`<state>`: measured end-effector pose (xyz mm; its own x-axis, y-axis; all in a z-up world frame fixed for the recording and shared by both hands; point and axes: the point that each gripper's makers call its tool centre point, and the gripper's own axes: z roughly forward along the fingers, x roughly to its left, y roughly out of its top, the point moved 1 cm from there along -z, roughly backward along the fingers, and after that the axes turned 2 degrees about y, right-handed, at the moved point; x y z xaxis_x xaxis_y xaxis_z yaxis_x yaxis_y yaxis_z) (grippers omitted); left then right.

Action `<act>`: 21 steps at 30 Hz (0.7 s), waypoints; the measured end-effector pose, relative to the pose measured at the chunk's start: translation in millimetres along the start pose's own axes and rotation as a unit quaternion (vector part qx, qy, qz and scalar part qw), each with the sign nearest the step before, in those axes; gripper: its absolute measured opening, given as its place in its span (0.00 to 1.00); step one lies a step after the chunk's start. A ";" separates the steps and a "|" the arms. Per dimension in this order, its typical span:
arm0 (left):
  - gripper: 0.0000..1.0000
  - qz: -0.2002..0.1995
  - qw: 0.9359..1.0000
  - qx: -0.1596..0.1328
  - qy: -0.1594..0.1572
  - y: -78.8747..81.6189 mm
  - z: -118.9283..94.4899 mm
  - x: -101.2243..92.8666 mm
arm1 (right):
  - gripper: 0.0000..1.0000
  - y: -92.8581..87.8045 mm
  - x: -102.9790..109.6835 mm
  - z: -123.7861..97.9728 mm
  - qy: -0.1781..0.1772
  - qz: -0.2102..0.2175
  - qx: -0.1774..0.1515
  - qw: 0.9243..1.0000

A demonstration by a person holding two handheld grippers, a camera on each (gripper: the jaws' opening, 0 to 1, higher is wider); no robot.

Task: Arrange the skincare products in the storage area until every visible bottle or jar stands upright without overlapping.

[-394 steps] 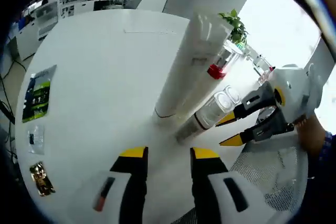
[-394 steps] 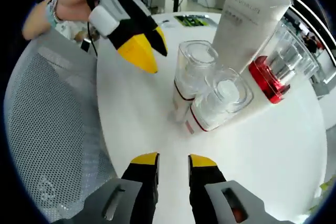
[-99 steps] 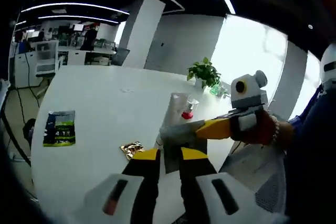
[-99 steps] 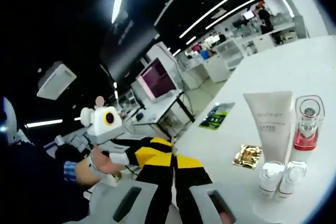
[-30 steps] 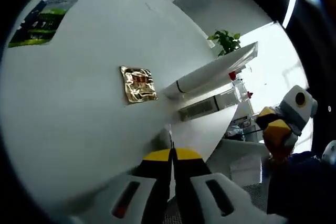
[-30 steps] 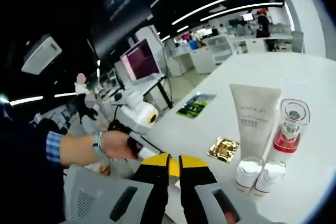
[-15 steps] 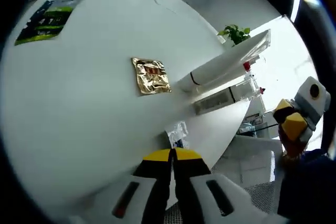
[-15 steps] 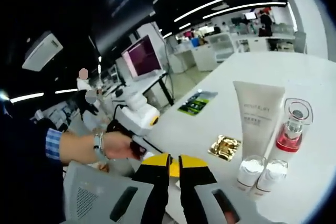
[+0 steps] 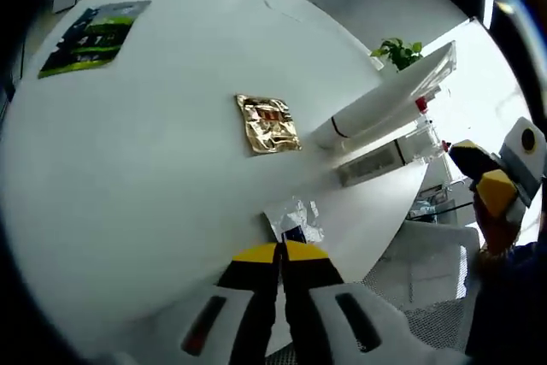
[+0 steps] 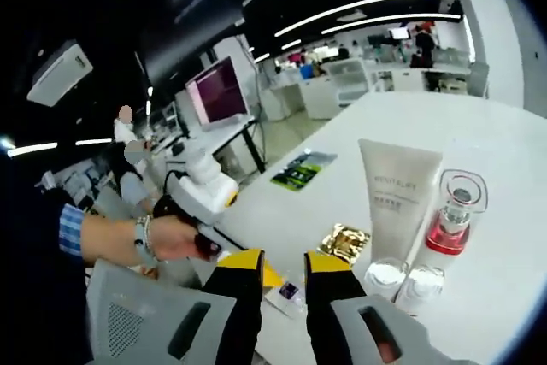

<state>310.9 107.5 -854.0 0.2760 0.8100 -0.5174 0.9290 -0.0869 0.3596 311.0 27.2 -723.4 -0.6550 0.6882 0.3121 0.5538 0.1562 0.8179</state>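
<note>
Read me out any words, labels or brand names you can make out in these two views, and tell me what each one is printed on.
White tube: grey brand lettering with smaller lines under it, too blurred to read.
Green and black leaflet: print too small to read.
Gold sachet: small red mark, unreadable.
Clear sachet: dark label, unreadable.
No text reads for certain.

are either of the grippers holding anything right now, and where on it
No. The left gripper is shut, with the clear sachet lying on the table just beyond its tips; the right gripper is open and empty.

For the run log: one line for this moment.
left gripper shut, tips at clear sachet | right gripper open, holding nothing | tube, red-based bottle, two small bottles upright | gold sachet flat
</note>
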 end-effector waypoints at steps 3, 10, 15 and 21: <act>0.00 -0.001 1.000 0.001 0.004 -0.4 0.2 1.5 | 0.09 -0.1 -6.6 -1.7 -0.024 -0.017 0.000 1.000; 0.00 -0.005 1.000 0.009 0.008 -3.8 2.3 4.3 | 0.00 3.2 -8.1 -2.4 -0.036 -0.038 -0.006 0.999; 0.00 -0.025 1.000 0.006 0.005 -3.2 3.0 5.7 | 0.00 -0.4 -7.1 -0.9 -0.031 -0.038 0.004 0.999; 0.00 -0.041 0.999 0.005 0.003 -5.0 3.9 6.3 | 0.00 -2.8 -9.6 -0.8 -0.036 -0.038 0.011 0.999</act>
<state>309.0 110.8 -862.1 0.1980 0.8177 -0.5405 0.9509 -0.0264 0.3084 315.3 19.5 -728.4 -0.6572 0.7230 0.2130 0.5152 0.2247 0.8271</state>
